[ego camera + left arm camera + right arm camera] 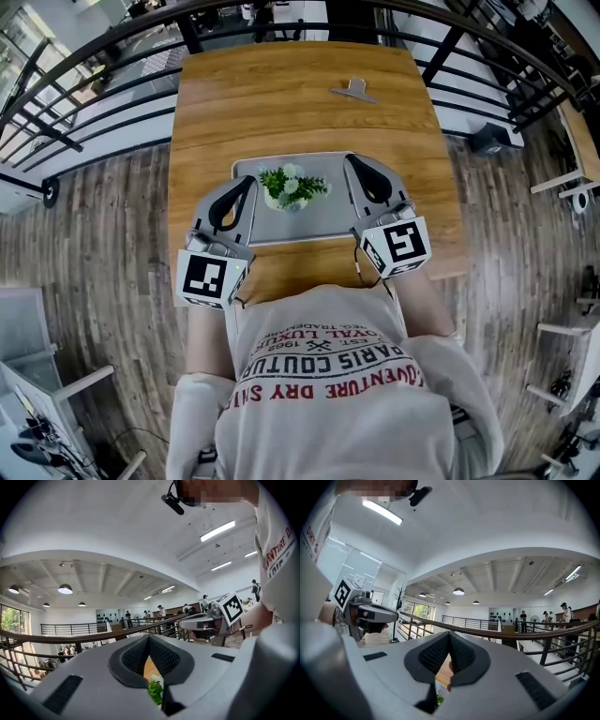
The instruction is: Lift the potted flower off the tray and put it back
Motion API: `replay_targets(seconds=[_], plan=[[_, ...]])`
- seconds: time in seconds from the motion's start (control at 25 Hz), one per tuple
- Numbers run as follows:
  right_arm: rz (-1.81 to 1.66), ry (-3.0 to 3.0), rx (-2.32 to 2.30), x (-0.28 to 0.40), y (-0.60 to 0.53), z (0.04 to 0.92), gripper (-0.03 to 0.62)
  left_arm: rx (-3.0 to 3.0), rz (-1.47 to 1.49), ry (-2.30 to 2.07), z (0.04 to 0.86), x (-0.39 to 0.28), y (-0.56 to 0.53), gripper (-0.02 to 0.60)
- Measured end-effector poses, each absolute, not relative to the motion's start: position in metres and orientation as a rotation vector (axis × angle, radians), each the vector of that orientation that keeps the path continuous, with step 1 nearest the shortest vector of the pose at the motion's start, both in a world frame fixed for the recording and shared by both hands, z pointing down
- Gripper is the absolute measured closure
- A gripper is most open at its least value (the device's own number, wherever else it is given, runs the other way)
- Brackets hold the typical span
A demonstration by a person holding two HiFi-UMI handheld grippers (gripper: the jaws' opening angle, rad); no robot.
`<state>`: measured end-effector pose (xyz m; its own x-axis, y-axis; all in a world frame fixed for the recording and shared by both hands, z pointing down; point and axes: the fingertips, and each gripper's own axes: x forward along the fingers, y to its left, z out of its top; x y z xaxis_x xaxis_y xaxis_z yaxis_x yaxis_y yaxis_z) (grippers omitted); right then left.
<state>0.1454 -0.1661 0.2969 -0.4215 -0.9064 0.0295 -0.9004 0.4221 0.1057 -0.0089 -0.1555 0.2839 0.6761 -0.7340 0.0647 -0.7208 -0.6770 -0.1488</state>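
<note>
The potted flower (292,187), green leaves and pale blooms in a small white pot, stands in the far half of the grey tray (323,225) on the wooden table (281,103). My left gripper (251,181) hovers over the tray's left side, just left of the flower, its jaws shut with nothing between them. My right gripper (350,159) hovers over the tray's right side, also shut and empty. In the left gripper view the jaws (149,637) meet, and the flower's leaves (155,691) show in the gap below them. The right gripper view shows closed jaws (449,634) with a bit of green (439,699) below.
A small metal piece (354,91) lies on the far part of the table. A dark railing (103,56) curves round the table's far side and flanks. The wood floor lies to either side. The person's body is at the table's near edge.
</note>
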Motion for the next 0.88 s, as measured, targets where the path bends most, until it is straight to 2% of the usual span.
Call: replay_targets(seconds=[0.48, 0.88], plan=[[-0.08, -2.573, 1.646, 0.1515, -0.1713, 0.2984, 0.568, -2.784, -0.172, 1.246, 0.2844, -0.0102, -0.1574, 0.569], [-0.197, -2.567, 1.57, 0.1424, -0.1641, 0.2995, 0.568, -2.798, -0.169, 1.274, 0.283, -0.0124, -0.1559, 0.569]])
